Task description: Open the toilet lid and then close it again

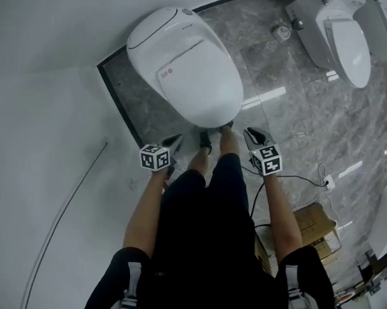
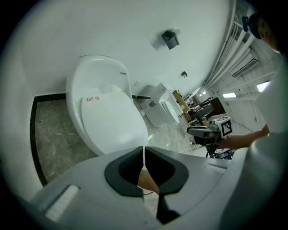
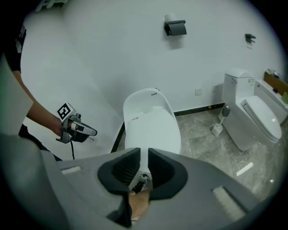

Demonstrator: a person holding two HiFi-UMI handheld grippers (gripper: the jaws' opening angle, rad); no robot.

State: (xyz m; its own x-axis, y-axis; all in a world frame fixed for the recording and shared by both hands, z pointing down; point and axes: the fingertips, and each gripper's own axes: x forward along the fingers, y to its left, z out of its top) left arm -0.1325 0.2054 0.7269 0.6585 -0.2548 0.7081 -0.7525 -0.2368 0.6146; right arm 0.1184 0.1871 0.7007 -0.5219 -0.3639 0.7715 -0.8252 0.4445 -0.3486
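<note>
Left arm (image 1: pixel 145 210) and right arm (image 1: pixel 283 222) extended down-forward, one each side of the body. Left gripper (image 1: pixel 174 142): jaws closed, empty. Right gripper (image 1: pixel 252 135): jaws a crack apart, nothing between. Both tilt downward.

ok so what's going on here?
A person stands facing a white toilet with a handheld gripper in each hand. The toilet lid is down and neither gripper touches it. The left gripper has its jaws shut on nothing. The right gripper has its jaws slightly apart and is also empty. Both are short of the lid's front edge.
</note>
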